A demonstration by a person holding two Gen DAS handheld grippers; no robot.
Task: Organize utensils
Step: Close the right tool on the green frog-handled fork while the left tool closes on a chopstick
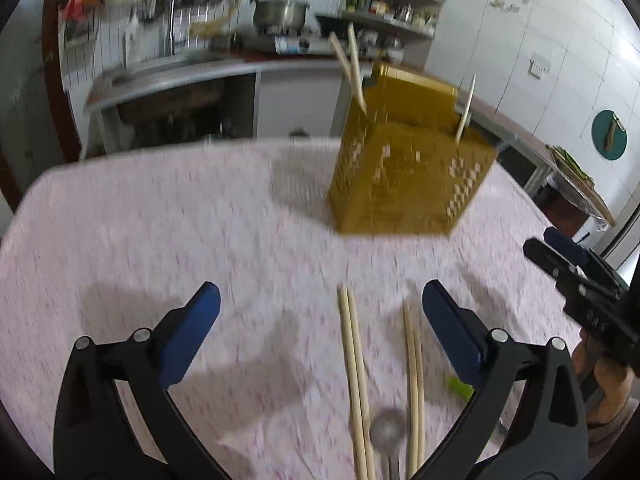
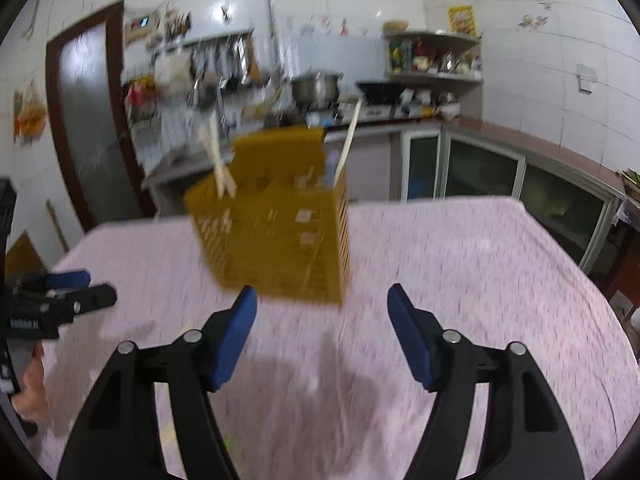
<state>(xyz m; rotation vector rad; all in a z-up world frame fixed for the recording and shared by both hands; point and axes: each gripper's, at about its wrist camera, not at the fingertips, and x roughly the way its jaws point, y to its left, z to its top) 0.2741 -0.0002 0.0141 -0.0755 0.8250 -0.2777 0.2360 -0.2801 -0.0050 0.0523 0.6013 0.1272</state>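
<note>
A yellow perforated utensil holder (image 1: 408, 164) stands on the pink tablecloth (image 1: 160, 232), with chopsticks (image 1: 352, 68) and a white utensil (image 1: 466, 108) sticking out of it. It also shows in the right wrist view (image 2: 276, 216). My left gripper (image 1: 320, 328) is open and empty above two pairs of loose chopsticks (image 1: 354, 376), a metal spoon (image 1: 387, 432) and a green item (image 1: 460, 387). My right gripper (image 2: 320, 332) is open and empty, just in front of the holder; it shows at the right edge of the left wrist view (image 1: 560, 256).
A kitchen counter with a sink (image 1: 168, 76), a stove with a steel pot (image 1: 280, 12) and a corner shelf (image 1: 388, 4) runs behind the table. A brown door (image 2: 80, 120) is at the left. The left gripper shows in the right wrist view (image 2: 72, 288).
</note>
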